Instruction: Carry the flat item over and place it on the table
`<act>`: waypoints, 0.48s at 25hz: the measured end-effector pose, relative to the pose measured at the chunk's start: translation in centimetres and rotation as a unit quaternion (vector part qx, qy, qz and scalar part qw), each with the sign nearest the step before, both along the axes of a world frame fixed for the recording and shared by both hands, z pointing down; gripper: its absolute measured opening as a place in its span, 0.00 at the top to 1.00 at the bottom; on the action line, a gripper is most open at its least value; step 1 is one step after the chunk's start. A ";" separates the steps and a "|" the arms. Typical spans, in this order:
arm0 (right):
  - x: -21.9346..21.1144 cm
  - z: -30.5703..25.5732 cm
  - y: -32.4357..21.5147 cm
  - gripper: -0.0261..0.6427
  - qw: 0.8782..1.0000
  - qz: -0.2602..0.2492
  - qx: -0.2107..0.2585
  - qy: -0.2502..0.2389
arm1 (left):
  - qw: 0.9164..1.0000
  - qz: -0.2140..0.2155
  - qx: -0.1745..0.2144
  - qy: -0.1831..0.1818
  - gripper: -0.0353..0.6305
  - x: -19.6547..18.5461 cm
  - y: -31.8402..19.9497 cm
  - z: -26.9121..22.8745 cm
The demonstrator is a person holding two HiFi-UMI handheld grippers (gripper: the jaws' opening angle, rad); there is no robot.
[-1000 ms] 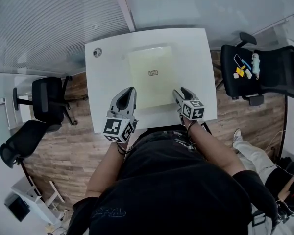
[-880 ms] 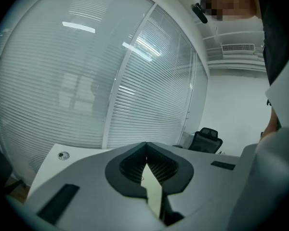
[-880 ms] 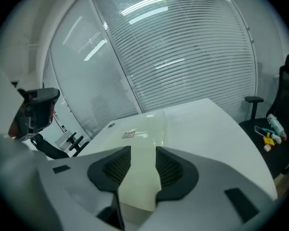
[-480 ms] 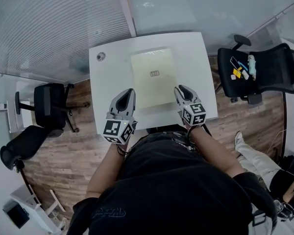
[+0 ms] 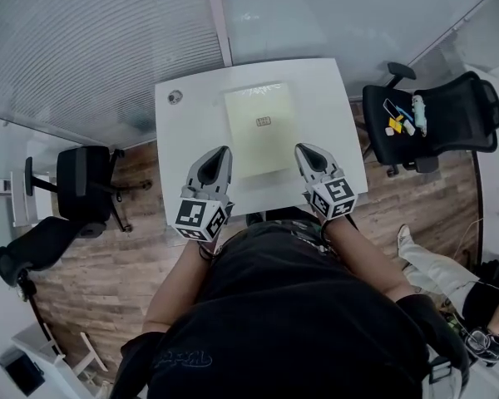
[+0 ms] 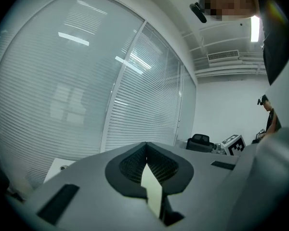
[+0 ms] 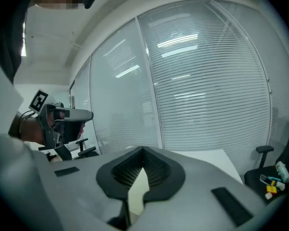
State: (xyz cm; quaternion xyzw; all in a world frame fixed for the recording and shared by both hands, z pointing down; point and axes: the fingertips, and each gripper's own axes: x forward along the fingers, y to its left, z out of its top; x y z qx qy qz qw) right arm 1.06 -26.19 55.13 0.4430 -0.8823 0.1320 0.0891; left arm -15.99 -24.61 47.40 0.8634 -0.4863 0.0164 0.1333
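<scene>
Head view: flat item (image 5: 260, 127) sits mid-table (image 5: 187, 140), its near edge close to the table's near edge. Left gripper (image 5: 223, 154) and right gripper (image 5: 303, 150) are each at a near corner. Small label mid-item, too small to read.

Left gripper view: jaws pinched on the pale flat item (image 6: 152, 189).

Right gripper view: same, clamped on it (image 7: 137, 190).

Step, imo: grip made at both corners. Next: lift both ends level, it's prob floppy.

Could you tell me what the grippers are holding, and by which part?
Both grip the sheet: left gripper at its near left corner, right gripper at its near right corner.
</scene>
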 end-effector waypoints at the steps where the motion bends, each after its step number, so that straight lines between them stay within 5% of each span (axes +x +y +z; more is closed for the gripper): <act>1: -0.2 -0.6 0.3 0.93 1.000 -0.003 0.007 0.000 | 1.000 0.002 0.003 0.001 0.93 0.0 0.2 -0.2; 12: -0.5 -3.7 3.3 0.93 0.998 -0.025 0.048 0.028 | 1.000 0.011 0.014 0.016 0.93 0.8 2.7 -1.2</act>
